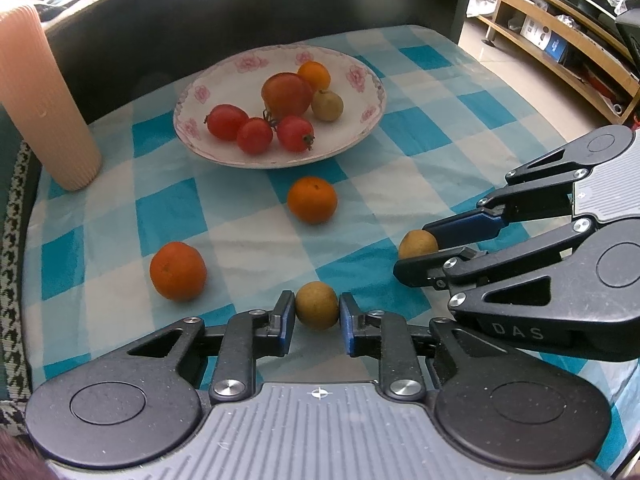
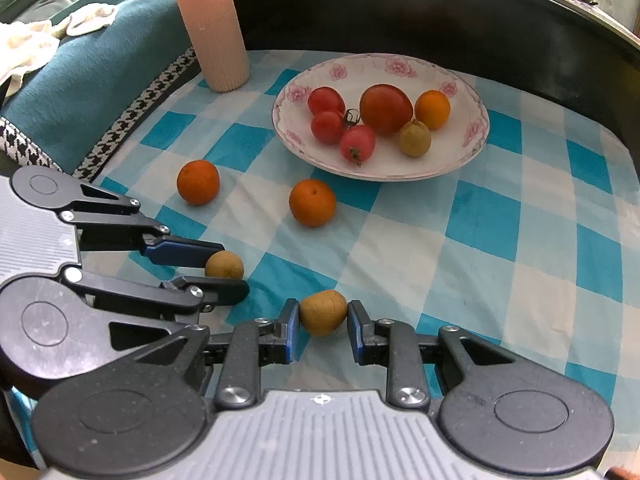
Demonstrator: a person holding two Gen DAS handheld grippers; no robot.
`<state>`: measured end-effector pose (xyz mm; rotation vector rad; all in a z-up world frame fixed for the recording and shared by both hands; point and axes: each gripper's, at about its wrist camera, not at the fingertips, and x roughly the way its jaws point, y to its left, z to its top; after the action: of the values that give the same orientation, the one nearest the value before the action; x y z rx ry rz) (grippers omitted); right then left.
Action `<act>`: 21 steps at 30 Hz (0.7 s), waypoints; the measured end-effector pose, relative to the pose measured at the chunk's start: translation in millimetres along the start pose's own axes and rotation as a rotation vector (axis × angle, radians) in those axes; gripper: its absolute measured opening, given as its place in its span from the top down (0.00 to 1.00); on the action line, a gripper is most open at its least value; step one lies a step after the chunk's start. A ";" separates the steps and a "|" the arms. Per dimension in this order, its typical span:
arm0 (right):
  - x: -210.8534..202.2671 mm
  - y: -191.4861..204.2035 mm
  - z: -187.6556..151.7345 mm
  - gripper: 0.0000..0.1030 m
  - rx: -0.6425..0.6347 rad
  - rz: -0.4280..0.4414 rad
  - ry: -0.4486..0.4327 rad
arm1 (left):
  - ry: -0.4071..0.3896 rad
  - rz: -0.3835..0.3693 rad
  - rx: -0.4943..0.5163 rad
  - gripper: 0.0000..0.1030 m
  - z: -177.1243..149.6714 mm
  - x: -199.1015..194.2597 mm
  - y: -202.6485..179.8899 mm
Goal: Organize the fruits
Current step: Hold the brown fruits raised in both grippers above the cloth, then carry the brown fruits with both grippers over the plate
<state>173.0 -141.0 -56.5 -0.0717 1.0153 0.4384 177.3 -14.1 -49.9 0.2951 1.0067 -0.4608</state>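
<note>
Jaws of both grippers [image 1: 317,317] [image 2: 323,322] bracket brown fruits [image 1: 317,306] [image 2: 323,318], right's lying crosswise.

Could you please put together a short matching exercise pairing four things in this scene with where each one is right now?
Things:
1. large tomato
2. two oranges
3. pink ribbed vase
4. brown longan

Places:
A. between the left gripper's fingers
B. on the checked cloth, in front of the plate
C. in the floral plate
D. standing at the cloth's far edge

Pairs: 1-C, 2-B, 3-D, 4-A
</note>
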 end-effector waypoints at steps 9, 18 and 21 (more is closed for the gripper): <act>-5.3 2.0 8.1 0.60 0.004 -0.011 -0.028 | -0.031 0.024 -0.004 0.72 7.9 -7.2 4.8; -11.4 1.8 16.1 0.60 0.015 -0.020 -0.061 | -0.062 0.047 -0.007 0.72 16.7 -11.8 6.0; -13.3 1.2 19.0 0.60 0.019 -0.025 -0.072 | -0.075 0.055 -0.008 0.72 21.3 -14.1 7.0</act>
<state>181.9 -139.3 -35.0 -0.0514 0.9467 0.4060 190.2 -14.2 -26.7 0.2959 0.9247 -0.4148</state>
